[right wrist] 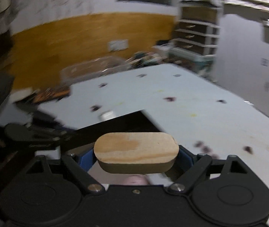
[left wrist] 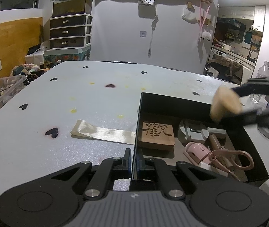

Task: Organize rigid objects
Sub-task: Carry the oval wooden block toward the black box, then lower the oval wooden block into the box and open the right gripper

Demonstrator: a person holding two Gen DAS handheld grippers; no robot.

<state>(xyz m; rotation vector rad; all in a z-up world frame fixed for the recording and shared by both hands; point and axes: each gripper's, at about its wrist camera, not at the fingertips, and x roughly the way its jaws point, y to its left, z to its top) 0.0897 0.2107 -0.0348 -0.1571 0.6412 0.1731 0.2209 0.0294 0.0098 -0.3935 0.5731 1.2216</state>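
A black open box [left wrist: 172, 104] stands on the white table at the right. My left gripper [left wrist: 134, 162] is shut on the box's left wall near its front corner. Inside lie a carved wooden block [left wrist: 156, 134], a pink device [left wrist: 198, 151], pink scissors [left wrist: 234, 160] and a grey-white item [left wrist: 193, 131]. My right gripper [right wrist: 136, 157] is shut on a rounded wooden block [right wrist: 136, 149] and holds it above the box's right side; the block also shows in the left wrist view [left wrist: 225, 104]. The right wrist view is blurred.
A shiny flat wooden piece [left wrist: 100, 131] lies on the table left of the box. The table [left wrist: 77, 94] bears black heart marks. A clear bin [left wrist: 0, 90], a drawer unit [left wrist: 70, 31] and a plastic bottle [left wrist: 263, 71] stand around the table.
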